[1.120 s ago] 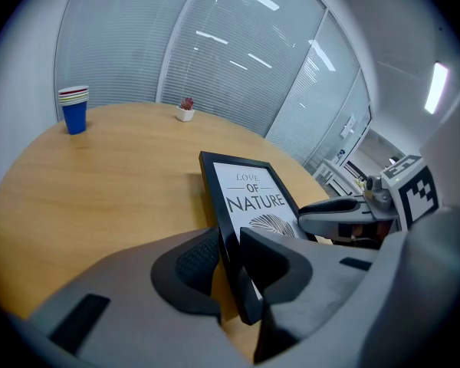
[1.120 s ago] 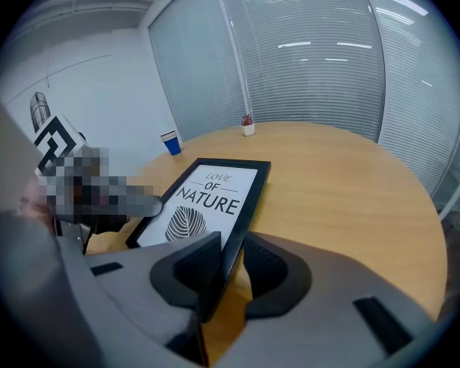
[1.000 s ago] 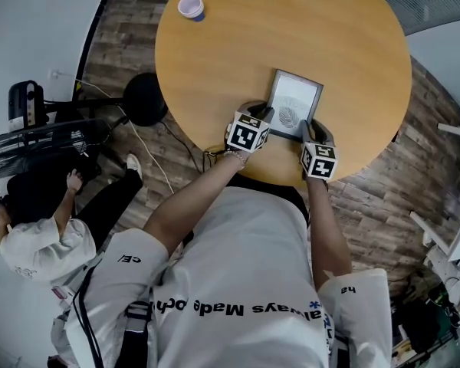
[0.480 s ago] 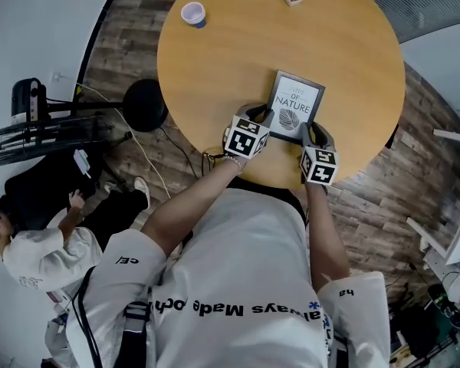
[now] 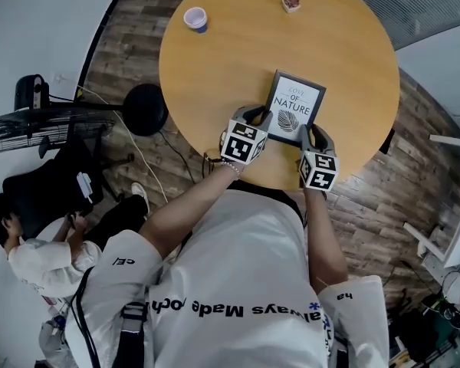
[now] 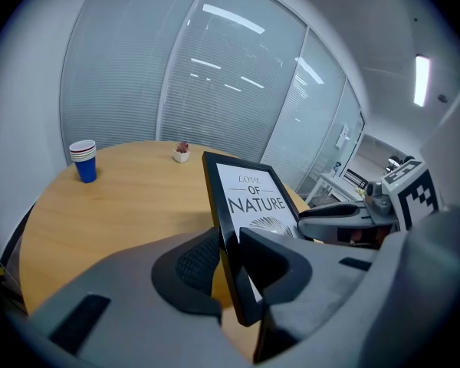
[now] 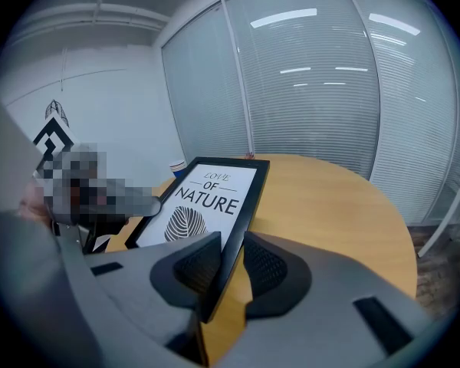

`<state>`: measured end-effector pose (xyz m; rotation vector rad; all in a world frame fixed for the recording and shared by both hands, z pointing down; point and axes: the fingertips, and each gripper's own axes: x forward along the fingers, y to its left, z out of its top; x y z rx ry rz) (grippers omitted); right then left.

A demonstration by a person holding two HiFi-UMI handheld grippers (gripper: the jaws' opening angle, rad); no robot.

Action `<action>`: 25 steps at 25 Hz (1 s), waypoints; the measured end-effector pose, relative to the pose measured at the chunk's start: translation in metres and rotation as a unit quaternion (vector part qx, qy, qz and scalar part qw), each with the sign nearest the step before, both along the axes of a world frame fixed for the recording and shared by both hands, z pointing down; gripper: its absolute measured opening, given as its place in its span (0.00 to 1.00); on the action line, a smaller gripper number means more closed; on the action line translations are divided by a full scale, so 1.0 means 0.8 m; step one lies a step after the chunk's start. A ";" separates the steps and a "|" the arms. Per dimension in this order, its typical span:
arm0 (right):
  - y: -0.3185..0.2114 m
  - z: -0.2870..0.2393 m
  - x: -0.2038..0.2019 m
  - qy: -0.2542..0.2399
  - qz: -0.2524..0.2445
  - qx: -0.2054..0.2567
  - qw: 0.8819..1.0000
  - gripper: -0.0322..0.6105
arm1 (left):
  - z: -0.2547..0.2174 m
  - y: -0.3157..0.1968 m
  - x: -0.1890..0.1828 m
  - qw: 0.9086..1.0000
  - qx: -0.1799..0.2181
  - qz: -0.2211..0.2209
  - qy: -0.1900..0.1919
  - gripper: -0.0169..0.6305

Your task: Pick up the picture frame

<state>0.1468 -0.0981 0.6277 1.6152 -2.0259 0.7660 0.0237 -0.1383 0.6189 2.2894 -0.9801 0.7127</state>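
near corners of the picture frame (image 5: 294, 106) hidden in my left gripper (image 5: 256, 118) and right gripper (image 5: 310, 134), small thing (image 5: 291, 2) by the far rim of the table (image 5: 230, 60) too small to name

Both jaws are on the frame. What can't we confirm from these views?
- Picture frame bottom edge: can't tell if it is clear of the table. The jaws of the left gripper and right gripper cover it in their own views, and the grippers cover it in the head view.
- Frame's back: faces away in every view.
- Small object at the far rim: too small to identify.
- Blue cup contents: too small in the head view, side-on in the left gripper view.
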 end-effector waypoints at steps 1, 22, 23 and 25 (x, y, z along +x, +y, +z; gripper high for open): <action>0.001 -0.005 0.000 0.001 0.000 0.003 1.000 0.21 | -0.005 0.001 0.000 1.000 0.003 -0.001 0.001 0.18; 0.003 -0.128 -0.012 0.026 -0.004 0.086 0.996 0.21 | -0.126 0.009 -0.015 0.996 0.084 -0.025 0.032 0.17; 0.003 -0.134 -0.013 0.029 -0.005 0.091 0.995 0.21 | -0.132 0.009 -0.016 0.995 0.090 -0.026 0.033 0.17; 0.004 -0.148 -0.014 0.033 -0.006 0.103 0.994 0.21 | -0.145 0.010 -0.017 0.994 0.100 -0.027 0.038 0.17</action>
